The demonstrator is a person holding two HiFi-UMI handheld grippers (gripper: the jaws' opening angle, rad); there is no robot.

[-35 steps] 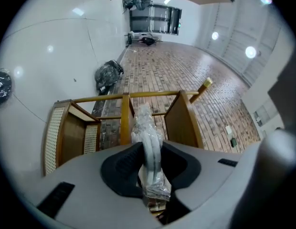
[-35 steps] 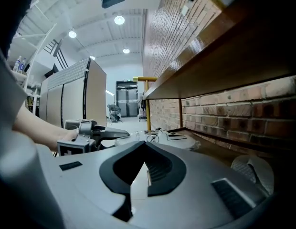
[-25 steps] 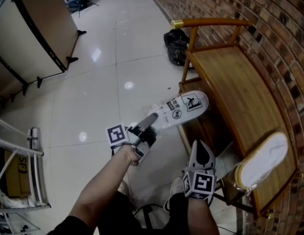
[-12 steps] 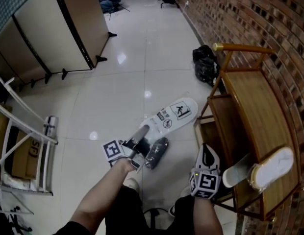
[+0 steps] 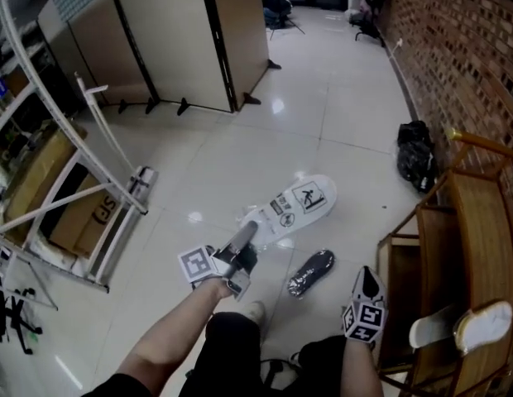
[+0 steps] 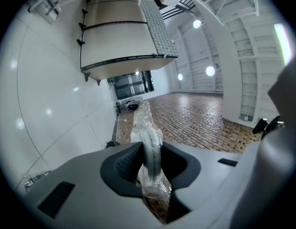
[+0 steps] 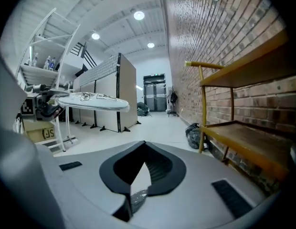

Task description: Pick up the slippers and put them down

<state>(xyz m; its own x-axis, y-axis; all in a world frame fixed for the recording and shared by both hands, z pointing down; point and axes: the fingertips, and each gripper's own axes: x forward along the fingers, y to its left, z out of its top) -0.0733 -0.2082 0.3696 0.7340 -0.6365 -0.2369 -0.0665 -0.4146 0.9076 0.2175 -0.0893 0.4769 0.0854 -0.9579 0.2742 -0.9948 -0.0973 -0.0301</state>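
Observation:
My left gripper is shut on the heel end of a white slipper in clear plastic wrap, with printed signs on its sole. It holds the slipper out flat above the tiled floor. In the left gripper view the wrapped slipper stands pinched between the dark pads. The right gripper view shows the same slipper held level at the left. A second white slipper lies on the wooden bench's lower shelf, far right. My right gripper is shut and holds nothing, just left of the bench.
The wooden bench stands against the brick wall. A dark shiny wrapped item lies on the floor between my grippers. A black bag sits by the wall. Folding screens stand behind, a metal rack with cartons at left.
My view has swung left, away from the bench. The left gripper has carried the white slipper away from the bench over the tiles. The right gripper has drawn back from the shelf slipper.

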